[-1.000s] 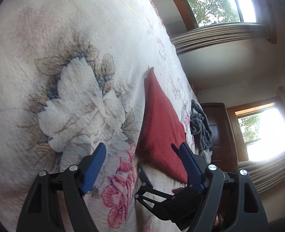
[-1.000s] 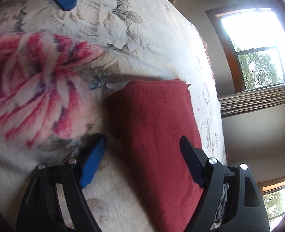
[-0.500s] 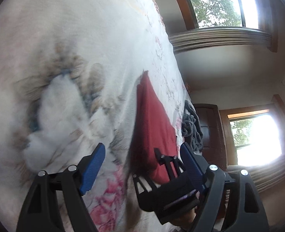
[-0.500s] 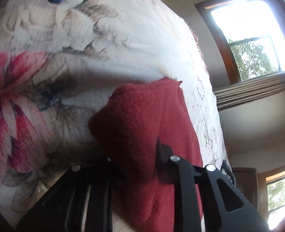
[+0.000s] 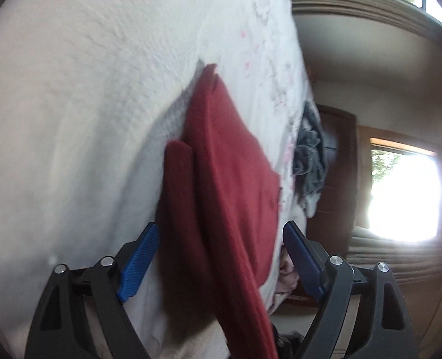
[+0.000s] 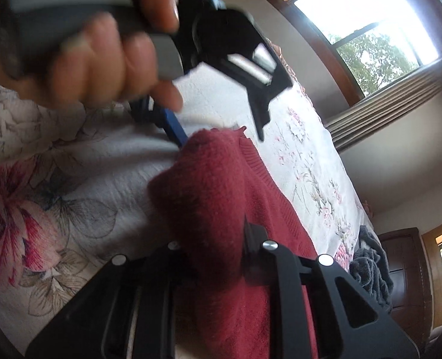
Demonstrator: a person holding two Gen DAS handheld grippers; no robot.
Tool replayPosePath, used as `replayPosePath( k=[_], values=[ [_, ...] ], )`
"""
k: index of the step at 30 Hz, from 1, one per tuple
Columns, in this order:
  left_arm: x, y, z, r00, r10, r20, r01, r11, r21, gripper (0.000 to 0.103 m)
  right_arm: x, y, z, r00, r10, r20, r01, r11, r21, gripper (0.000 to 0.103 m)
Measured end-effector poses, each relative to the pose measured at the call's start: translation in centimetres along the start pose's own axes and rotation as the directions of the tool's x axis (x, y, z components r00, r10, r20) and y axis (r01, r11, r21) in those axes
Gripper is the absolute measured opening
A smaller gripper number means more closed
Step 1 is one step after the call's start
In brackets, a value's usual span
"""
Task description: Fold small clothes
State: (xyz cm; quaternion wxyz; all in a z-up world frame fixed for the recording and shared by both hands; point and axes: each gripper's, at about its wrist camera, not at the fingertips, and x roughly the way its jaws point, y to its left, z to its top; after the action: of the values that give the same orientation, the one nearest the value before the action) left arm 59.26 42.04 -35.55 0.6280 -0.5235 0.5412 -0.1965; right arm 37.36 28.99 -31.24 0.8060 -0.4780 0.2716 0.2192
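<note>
Red knit garment (image 6: 221, 209) lies on floral bedspread (image 6: 56, 179). Right gripper (image 6: 218, 254) clamped on raised fold. Left gripper (image 5: 221, 254) spread wide, straddling garment, nothing held. Advice: carry fold straight across, align edges, release only once flat.

I see a dark red knit garment (image 6: 221, 197) on a white bedspread (image 6: 56, 209) printed with pink-and-grey flowers; beyond, seemingly grey clothing (image 5: 309, 161).
</note>
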Motion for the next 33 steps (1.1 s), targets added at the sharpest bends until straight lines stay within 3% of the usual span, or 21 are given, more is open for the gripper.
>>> replayPosePath(
  k=[5,6,7,8,10,14,33],
  values=[
    [2.0,-1.6,1.7,0.996,0.082,-0.028,-0.08,0.995,0.062,0.081,-0.3,-0.7,-0.2,1.0,0.01,0.012,-0.01,0.999,0.032,0.017],
    [2.4,-2.0,1.8,0.993,0.11,-0.034,-0.107,0.991,0.079,0.064,-0.3,-0.9,-0.2,1.0,0.012,0.016,-0.013,0.999,0.04,0.017],
    [3.1,-2.3,2.1,0.988,0.138,-0.063,-0.132,0.987,0.092,0.032,-0.7,-0.6,-0.4,1.0,0.013,0.017,-0.014,0.999,0.047,0.017],
    [3.6,-2.4,2.3,0.985,0.159,-0.072,-0.151,0.984,0.098,0.026,-0.6,-0.8,-0.4,1.0,0.015,0.019,-0.016,0.998,0.053,0.017],
    [4.0,-2.8,2.4,0.977,0.199,-0.078,-0.188,0.975,0.121,0.025,-0.9,-0.6,-0.5,1.0,0.021,0.019,-0.023,0.997,0.069,0.017],
    [3.6,-3.4,2.2,0.975,0.212,-0.071,-0.201,0.97,0.137,0.018,-1.1,-0.9,-0.5,0.999,0.032,0.023,-0.034,0.994,0.103,0.017],
    [2.4,-11.4,1.5,0.953,0.303,-0.025,-0.285,0.919,0.273,0.015,-2.9,-4.8,0.0,0.997,0.054,0.048,-0.065,0.965,0.253,0.016]
  ],
)
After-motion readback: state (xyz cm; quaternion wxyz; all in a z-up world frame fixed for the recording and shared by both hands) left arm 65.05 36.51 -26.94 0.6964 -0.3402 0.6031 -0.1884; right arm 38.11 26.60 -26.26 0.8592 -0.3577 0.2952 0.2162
